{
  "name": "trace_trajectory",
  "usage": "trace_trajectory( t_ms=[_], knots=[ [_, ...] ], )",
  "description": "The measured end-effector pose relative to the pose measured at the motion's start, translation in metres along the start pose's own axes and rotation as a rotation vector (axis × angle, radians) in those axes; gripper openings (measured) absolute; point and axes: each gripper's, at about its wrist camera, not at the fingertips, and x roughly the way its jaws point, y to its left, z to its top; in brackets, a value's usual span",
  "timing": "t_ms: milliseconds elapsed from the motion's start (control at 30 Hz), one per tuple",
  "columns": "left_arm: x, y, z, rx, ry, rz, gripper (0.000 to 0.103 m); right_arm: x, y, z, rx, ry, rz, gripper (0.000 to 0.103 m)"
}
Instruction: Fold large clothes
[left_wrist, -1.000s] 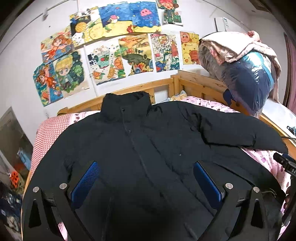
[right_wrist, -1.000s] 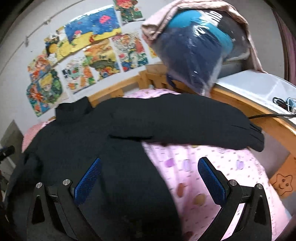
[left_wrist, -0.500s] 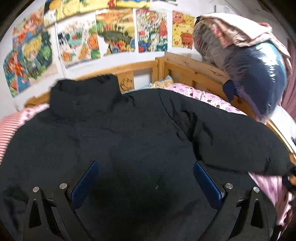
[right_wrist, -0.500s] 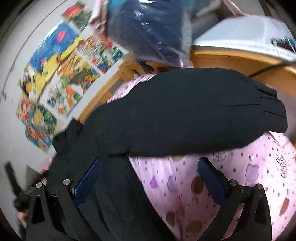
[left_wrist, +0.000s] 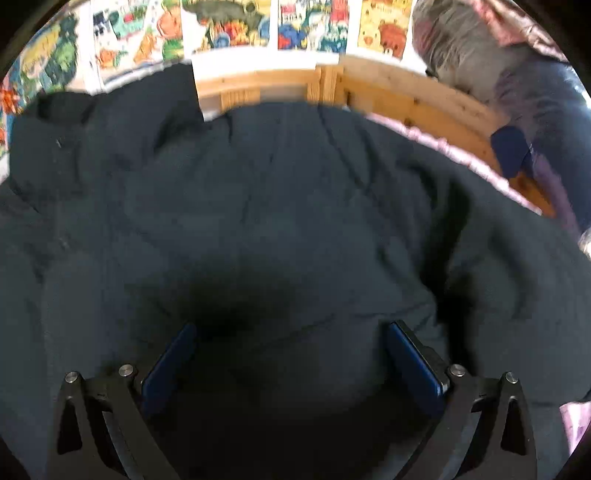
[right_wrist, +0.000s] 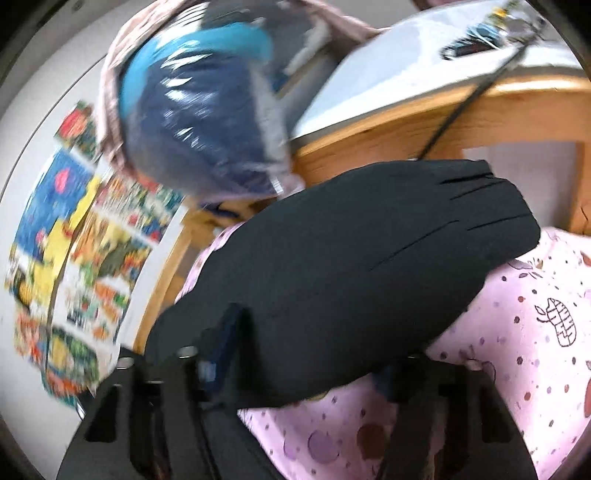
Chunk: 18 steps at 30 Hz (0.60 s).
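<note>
A large black padded jacket (left_wrist: 280, 206) lies spread on the bed and fills the left wrist view. My left gripper (left_wrist: 291, 354) is open, low over the jacket's chest near the right shoulder, with fabric bulging between its blue pads (left_wrist: 410, 354). In the right wrist view the jacket's right sleeve (right_wrist: 351, 236) stretches across the pink sheet, its cuff at the upper right. My right gripper (right_wrist: 310, 350) is open and straddles the upper part of the sleeve, which lies between the fingers and hides the right pad.
A pink patterned bedsheet (right_wrist: 517, 332) lies under the jacket. A wooden bed rail (left_wrist: 406, 92) runs behind. A plastic-wrapped blue bundle (right_wrist: 207, 122) sits on the rail. A white desk top with a cable (right_wrist: 450, 118) stands beyond. Drawings (left_wrist: 229, 29) cover the wall.
Both grippers have moved forward and down onto the jacket. The left one now sits close over the chest. The right one has reached the sleeve, which now lies between its fingers.
</note>
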Motion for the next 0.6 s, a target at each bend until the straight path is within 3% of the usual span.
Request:
trace_trajectory(
  t_ms=[133, 200, 300, 400, 600],
  knots=[
    [0.004, 0.002, -0.011, 0.013, -0.023, -0.017, 0.103, 0.007, -0.004, 0.005, 0.041, -0.035, 0.028, 0.020],
    [0.001, 0.008, -0.012, -0.003, -0.029, -0.051, 0.103, 0.004, -0.004, 0.005, 0.036, -0.061, 0.043, 0.015],
    [-0.022, 0.020, -0.012, -0.024, -0.043, -0.109, 0.103, -0.009, 0.007, 0.004, -0.047, -0.105, 0.030, 0.012],
    [-0.052, 0.036, -0.013, -0.048, -0.065, -0.114, 0.103, -0.022, 0.034, 0.007, -0.180, -0.148, 0.025, 0.010],
    [-0.119, 0.096, -0.017, -0.135, -0.074, -0.108, 0.103, -0.048, 0.123, 0.010, -0.530, -0.240, 0.077, 0.010]
  ],
)
